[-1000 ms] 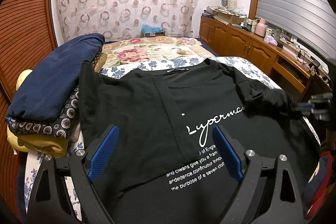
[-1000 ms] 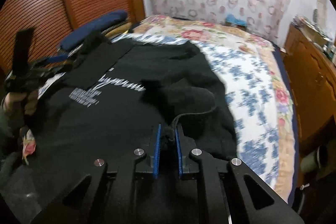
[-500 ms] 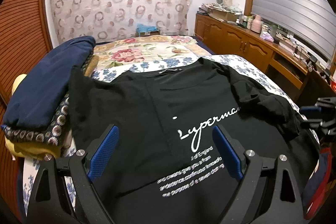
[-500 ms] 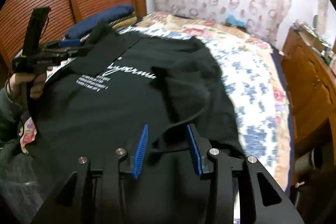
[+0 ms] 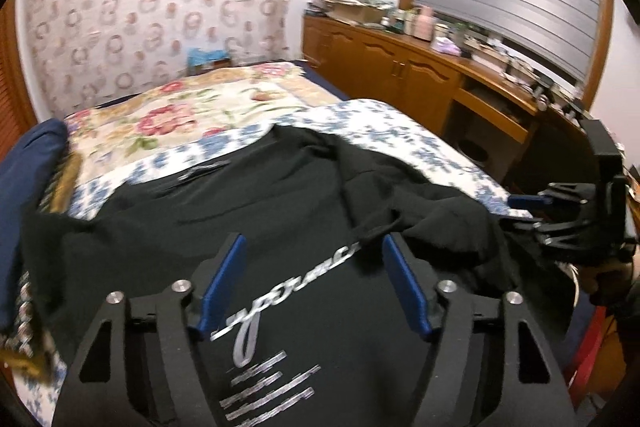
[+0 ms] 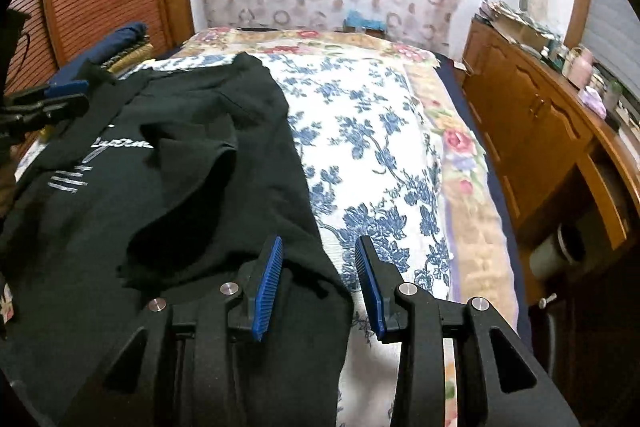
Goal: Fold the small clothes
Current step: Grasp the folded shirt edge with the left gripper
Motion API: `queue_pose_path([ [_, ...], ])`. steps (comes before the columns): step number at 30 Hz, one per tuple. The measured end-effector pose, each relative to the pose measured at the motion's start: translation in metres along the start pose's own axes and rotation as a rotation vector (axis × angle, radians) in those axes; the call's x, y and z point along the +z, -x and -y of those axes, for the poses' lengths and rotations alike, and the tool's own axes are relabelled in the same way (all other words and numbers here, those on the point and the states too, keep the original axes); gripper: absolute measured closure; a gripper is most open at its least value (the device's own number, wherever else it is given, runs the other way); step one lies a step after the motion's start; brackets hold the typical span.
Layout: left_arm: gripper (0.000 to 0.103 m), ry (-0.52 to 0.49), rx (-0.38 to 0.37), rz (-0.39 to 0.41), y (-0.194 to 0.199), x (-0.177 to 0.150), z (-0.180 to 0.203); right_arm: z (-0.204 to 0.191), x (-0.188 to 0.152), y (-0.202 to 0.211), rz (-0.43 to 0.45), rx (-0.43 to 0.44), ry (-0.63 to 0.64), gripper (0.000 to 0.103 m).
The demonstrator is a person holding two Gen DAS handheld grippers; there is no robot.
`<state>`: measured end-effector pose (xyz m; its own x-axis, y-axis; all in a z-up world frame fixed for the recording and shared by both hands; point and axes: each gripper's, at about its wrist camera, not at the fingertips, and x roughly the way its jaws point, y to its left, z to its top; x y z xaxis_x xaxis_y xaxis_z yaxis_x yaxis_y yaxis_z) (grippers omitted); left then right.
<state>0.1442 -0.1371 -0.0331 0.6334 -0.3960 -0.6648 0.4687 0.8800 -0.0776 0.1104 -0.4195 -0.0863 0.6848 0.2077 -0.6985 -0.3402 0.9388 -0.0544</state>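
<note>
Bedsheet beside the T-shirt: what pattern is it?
White bedsheet with a blue floral print; clearest in the right wrist view.

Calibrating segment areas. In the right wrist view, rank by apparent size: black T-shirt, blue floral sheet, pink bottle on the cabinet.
1. black T-shirt and blue floral sheet: both large, too alike to rank; the shirt lies nearer the camera.
2. pink bottle: smallest by far, though also farthest.

My left gripper (image 5: 314,285) has its jaws spread wide and holds nothing. My right gripper (image 6: 319,283) is parted too, likewise gripping nothing.
</note>
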Motion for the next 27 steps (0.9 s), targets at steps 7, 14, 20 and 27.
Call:
queue_pose_path([
  [7, 0.051, -0.058, -0.071, -0.035, -0.026, 0.017, 0.034, 0.006, -0.001, -0.014, 0.001, -0.003, -0.032, 0.064],
  [14, 0.063, -0.076, -0.110, -0.100, -0.062, 0.027, 0.056, 0.014, -0.006, -0.010, 0.016, 0.024, -0.066, 0.064],
  [20, 0.063, -0.081, -0.100, -0.176, -0.086, 0.017, 0.057, 0.015, -0.007, -0.008, 0.018, 0.034, -0.078, 0.064],
  [27, 0.098, -0.106, -0.118, -0.183, -0.076, 0.006, 0.052, 0.014, -0.008, -0.007, 0.018, 0.031, -0.075, 0.064],
])
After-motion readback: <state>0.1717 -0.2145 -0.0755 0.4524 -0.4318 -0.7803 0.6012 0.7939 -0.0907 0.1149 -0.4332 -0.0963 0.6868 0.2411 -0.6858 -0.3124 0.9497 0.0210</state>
